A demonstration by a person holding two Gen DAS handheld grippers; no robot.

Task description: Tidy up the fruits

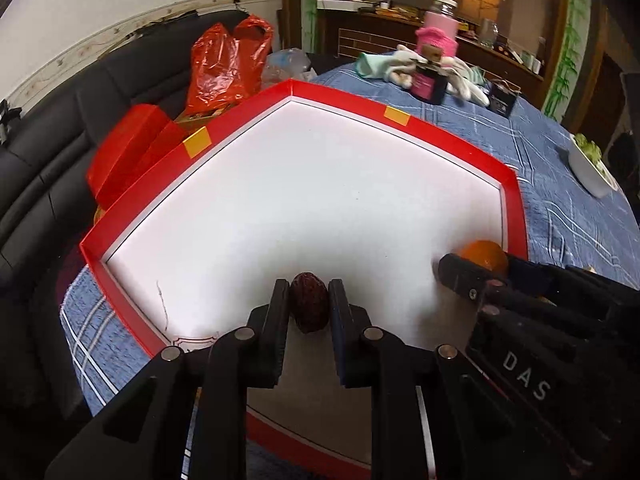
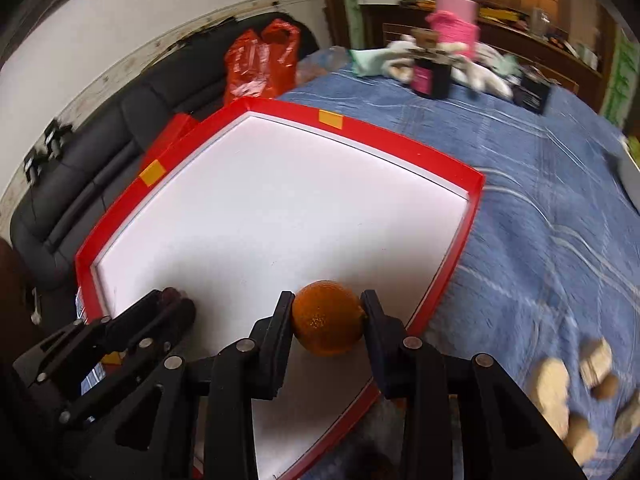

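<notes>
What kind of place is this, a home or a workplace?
Most likely a home living or dining room: a dark sofa beside a table with a blue cloth, a wooden cabinet cluttered with household things behind, and a red plastic bag.

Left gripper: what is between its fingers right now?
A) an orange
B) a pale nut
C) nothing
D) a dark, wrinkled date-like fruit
D: in the left wrist view the left gripper is shut on a small dark wrinkled fruit over the white floor of the red tray; the orange sits in the right gripper.
</notes>
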